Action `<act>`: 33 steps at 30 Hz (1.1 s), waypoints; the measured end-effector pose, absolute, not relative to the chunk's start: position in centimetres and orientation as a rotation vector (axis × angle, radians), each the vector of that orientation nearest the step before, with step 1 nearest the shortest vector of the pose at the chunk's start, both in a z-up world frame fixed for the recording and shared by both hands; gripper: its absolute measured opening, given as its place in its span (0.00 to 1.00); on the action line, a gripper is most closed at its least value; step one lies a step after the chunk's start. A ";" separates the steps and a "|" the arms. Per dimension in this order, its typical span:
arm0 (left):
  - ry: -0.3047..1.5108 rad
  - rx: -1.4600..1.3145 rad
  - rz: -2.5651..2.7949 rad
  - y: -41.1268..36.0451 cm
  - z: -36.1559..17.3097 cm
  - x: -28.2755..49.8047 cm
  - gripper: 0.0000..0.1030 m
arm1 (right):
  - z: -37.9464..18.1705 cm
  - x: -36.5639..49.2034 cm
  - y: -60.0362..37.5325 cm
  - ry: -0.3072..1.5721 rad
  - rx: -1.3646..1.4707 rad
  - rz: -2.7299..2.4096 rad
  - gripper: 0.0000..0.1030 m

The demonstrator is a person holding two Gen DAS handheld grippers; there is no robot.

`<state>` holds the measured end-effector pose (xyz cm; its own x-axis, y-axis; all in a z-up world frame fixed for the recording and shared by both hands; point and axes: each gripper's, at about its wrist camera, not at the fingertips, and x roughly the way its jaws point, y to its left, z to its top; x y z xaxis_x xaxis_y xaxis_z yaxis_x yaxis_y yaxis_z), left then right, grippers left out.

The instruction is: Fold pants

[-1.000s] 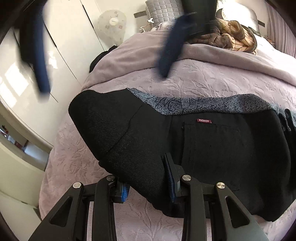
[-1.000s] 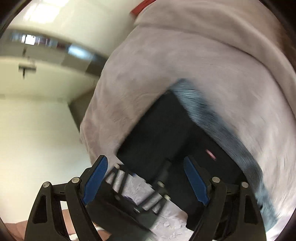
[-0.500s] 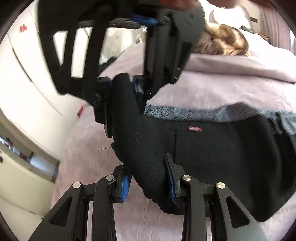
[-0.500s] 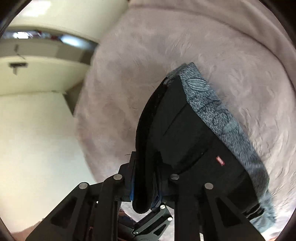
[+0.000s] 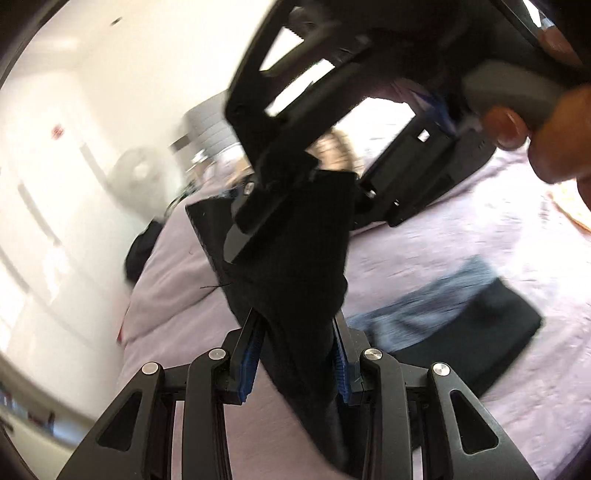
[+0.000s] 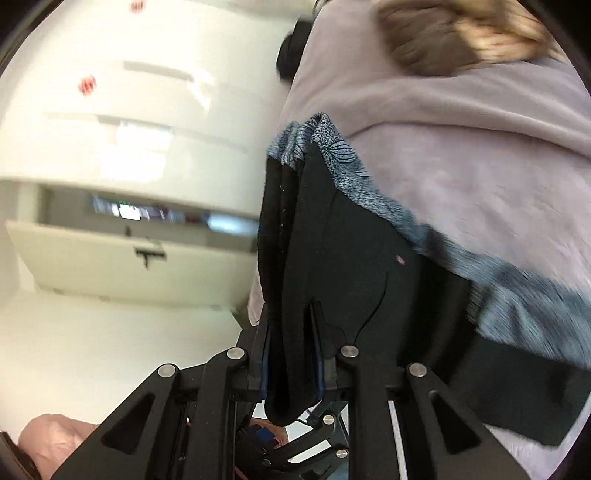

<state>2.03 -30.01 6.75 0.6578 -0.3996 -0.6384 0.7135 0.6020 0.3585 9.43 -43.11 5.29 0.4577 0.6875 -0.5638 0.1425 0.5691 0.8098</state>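
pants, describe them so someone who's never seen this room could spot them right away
Find the lilac bedspread. The pants are the black garment there, one end lifted and pinched in both grippers, the other still lying flat. A blue-grey leaf-print waistband sets them apart from the brown bedding behind.

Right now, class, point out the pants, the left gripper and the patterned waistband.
pants (image 5: pixel 295 266), left wrist view, on the lifted black fabric.
left gripper (image 5: pixel 295 358), left wrist view, midway between its blue-padded fingertips.
waistband (image 6: pixel 340 155), right wrist view, on the grey leaf-print strip.
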 end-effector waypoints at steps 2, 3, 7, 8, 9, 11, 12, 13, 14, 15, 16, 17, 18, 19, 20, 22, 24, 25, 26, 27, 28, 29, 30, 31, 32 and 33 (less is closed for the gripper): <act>0.525 0.675 -0.729 -32.1 6.6 0.1 0.33 | 4.9 5.8 -46.2 1.011 0.986 0.375 0.19; 0.521 0.697 -0.756 -33.2 6.3 -0.9 0.33 | 4.4 3.8 -47.8 0.984 1.017 0.356 0.19; 0.528 0.804 -0.864 -38.1 3.8 -5.4 0.33 | 1.3 -2.5 -53.0 0.923 1.119 0.282 0.19; 0.533 0.826 -0.884 -38.9 3.0 -6.1 0.33 | 0.2 -3.7 -53.9 0.917 1.137 0.261 0.19; 0.540 0.850 -0.904 -40.0 2.1 -7.0 0.33 | -1.0 -4.9 -54.8 0.916 1.156 0.240 0.19; 0.561 0.897 -0.936 -41.9 -0.3 -8.8 0.33 | -3.8 -7.0 -56.4 0.919 1.187 0.208 0.19; 0.571 0.910 -0.940 -42.4 -0.9 -9.2 0.33 | -4.8 -7.6 -56.9 0.923 1.192 0.201 0.19; 0.592 0.932 -0.942 -43.0 -2.2 -9.6 0.33 | -6.2 -8.0 -57.4 0.930 1.204 0.194 0.19; 0.610 0.945 -0.940 -43.3 -3.1 -9.8 0.33 | -7.4 -8.4 -58.2 0.939 1.219 0.187 0.19; 0.633 0.957 -0.937 -43.8 -4.0 -9.9 0.33 | -8.6 -8.7 -58.8 0.948 1.228 0.180 0.19; 0.658 0.967 -0.933 -43.9 -4.9 -9.8 0.33 | -9.5 -8.9 -58.9 0.953 1.238 0.178 0.19; 0.673 0.976 -0.927 -43.9 -5.6 -9.9 0.33 | -10.7 -9.0 -58.8 0.953 1.255 0.182 0.19; 0.673 0.980 -0.921 -43.5 -5.9 -9.8 0.34 | -11.8 -9.1 -58.8 0.942 1.275 0.189 0.19; 0.670 0.988 -0.921 -43.4 -6.1 -9.8 0.35 | -12.3 -9.2 -58.8 0.932 1.285 0.194 0.19; 0.673 0.992 -0.921 -43.1 -6.3 -9.8 0.41 | -12.6 -9.3 -58.6 0.927 1.288 0.194 0.19; 0.719 0.978 -0.930 -43.0 -6.5 -9.6 0.51 | -12.9 -9.8 -58.5 0.932 1.278 0.167 0.19; 0.775 0.941 -0.941 -42.4 -6.0 -9.2 0.63 | -12.6 -10.4 -58.6 0.952 1.258 0.115 0.24; 0.792 0.926 -0.942 -42.1 -5.9 -9.0 0.67 | -12.2 -10.7 -58.6 0.962 1.243 0.096 0.25; 0.814 0.897 -0.940 -41.6 -5.2 -8.5 0.72 | -11.6 -11.0 -58.6 0.976 1.217 0.072 0.27; 0.833 0.865 -0.936 -41.0 -4.5 -8.1 0.72 | -10.8 -11.4 -58.6 0.998 1.177 0.036 0.28; 0.853 0.835 -0.930 -40.5 -3.9 -7.4 0.72 | -10.1 -11.6 -58.4 1.028 1.132 -0.008 0.30; 0.872 0.789 -0.907 -39.6 -3.0 -6.4 0.72 | -10.1 -11.4 -58.2 1.051 1.106 -0.033 0.31; 0.880 0.762 -0.888 -39.0 -2.5 -5.7 0.72 | -9.5 -11.5 -58.1 1.084 1.062 -0.077 0.31; 0.894 0.721 -0.848 -38.2 -1.7 -4.3 0.72 | -9.0 -11.6 -58.0 1.103 1.021 -0.116 0.31; 0.905 0.688 -0.809 -37.6 -1.1 -3.0 0.72 | -8.2 -11.6 -57.8 1.112 0.974 -0.156 0.31; 0.925 0.632 -0.741 -36.6 -0.4 -0.6 0.72 | -7.0 -11.4 -57.7 1.104 0.921 -0.189 0.31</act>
<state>-0.56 -36.64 -0.44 0.3969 -0.2866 -0.8720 0.7885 0.5928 0.1640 -11.45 -57.65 -7.04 0.4751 0.2958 -0.8287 0.5548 0.6304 0.5430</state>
